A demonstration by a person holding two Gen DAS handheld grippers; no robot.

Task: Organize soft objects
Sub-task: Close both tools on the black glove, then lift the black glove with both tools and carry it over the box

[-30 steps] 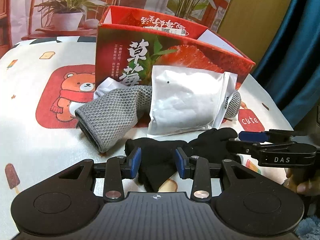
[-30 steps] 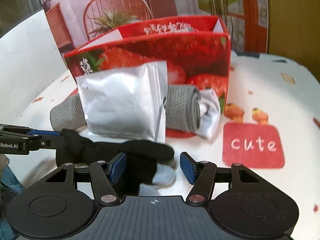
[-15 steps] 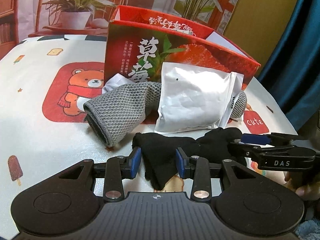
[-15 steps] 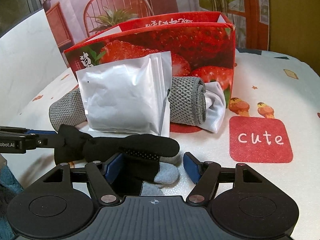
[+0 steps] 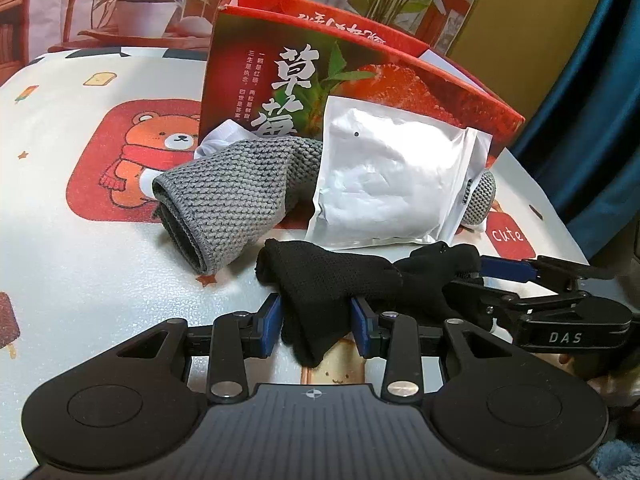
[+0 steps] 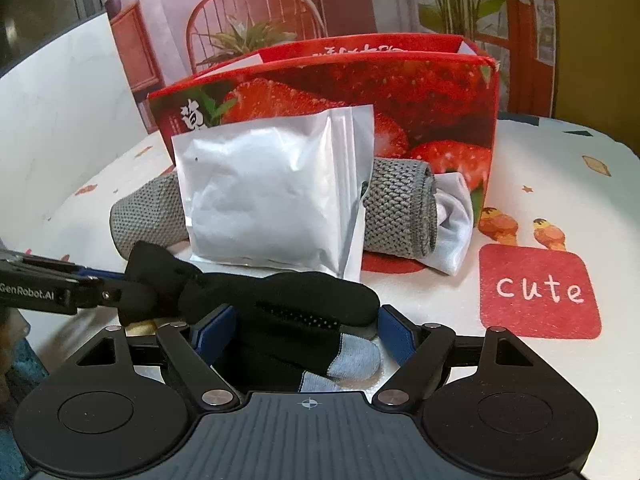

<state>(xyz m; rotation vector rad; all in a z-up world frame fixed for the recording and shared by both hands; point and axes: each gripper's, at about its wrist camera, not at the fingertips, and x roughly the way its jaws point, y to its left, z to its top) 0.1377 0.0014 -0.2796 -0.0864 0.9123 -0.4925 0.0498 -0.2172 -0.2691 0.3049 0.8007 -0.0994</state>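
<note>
Left tool [image 5: 316, 322] pinching black sock [image 5: 344, 280]; right tool [image 6: 306, 332] spread around toe end; sock may slip if pulled unevenly

Pretty cramped ahead of me. The strawberry box [image 5: 360, 92] walls off the back, with the white pouch [image 5: 392, 184] leaning on it and the grey knit roll [image 5: 240, 196] lying across its base. The black sock [image 5: 332, 280] fills the gap right in front. Open surface [image 5: 80, 264] off to my left, and more bare surface on the right around the "cute" patch [image 6: 540, 292].
</note>
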